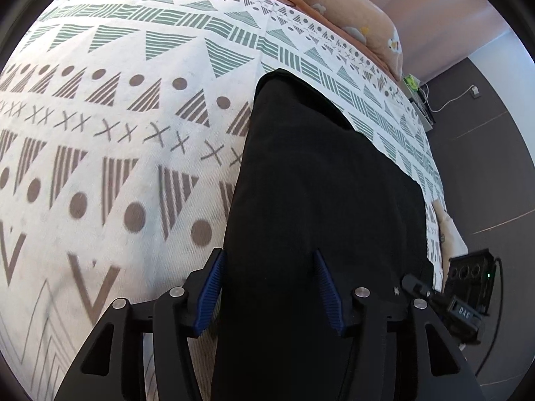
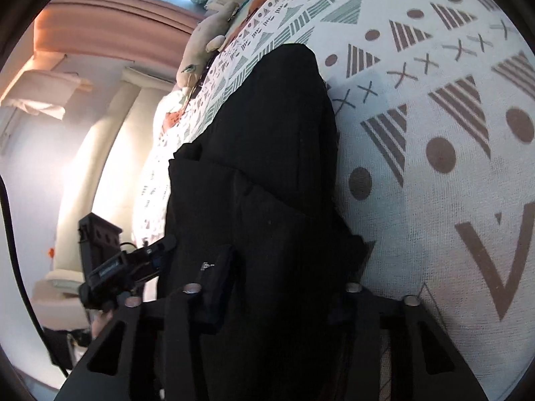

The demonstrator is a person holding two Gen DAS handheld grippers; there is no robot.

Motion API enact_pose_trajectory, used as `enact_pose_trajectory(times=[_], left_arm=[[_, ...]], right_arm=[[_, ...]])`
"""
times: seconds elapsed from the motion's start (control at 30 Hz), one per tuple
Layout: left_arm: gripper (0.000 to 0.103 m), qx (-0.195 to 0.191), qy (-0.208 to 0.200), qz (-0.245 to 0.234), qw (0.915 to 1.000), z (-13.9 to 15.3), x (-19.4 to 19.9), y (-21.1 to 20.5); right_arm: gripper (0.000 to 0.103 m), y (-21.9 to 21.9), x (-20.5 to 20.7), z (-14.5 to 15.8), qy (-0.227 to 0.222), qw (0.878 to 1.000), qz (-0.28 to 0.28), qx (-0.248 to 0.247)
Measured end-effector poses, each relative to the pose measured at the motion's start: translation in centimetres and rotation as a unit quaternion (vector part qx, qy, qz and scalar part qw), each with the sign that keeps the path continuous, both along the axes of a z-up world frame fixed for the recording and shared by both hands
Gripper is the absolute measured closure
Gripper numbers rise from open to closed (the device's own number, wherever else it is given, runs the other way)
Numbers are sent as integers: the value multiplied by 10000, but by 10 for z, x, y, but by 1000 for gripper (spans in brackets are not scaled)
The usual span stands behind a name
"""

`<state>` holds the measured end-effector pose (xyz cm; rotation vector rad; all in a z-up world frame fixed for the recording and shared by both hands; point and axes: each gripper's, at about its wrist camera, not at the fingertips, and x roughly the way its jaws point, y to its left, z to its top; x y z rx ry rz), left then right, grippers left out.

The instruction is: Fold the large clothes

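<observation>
While the left claw (image 1: 267,287) is held apart over the black garment (image 1: 317,173) on the patterned bedspread (image 1: 117,117), the right claw's (image 2: 284,277) state cannot be told.

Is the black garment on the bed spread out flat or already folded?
Folded, at least partly: the black garment forms a long narrow strip on the patterned bedspread, and the right wrist view shows overlapping layers.

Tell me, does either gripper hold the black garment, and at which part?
Left gripper: open over the black garment, nothing held. Right gripper: cannot be told.
</observation>
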<state>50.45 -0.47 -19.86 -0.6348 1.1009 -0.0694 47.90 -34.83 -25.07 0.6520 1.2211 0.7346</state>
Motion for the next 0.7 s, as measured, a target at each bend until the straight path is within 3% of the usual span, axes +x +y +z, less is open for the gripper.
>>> enact_pose_trajectory(times=[0.13,0.3,0.7], left_arm=[[54,167,38,-101,9998,7,5,-6],[68,217,-94,-125,9996,24,-2,-12],[73,90,-732,-256,9969,90,-32,-46]], right_arm=[[84,-2,-9,14,-219,9997,-13,-61],[86,-3,-21,38,-438,9990,-70,-69],[86,-34,-61,114,-1137,9931,-267,-89]])
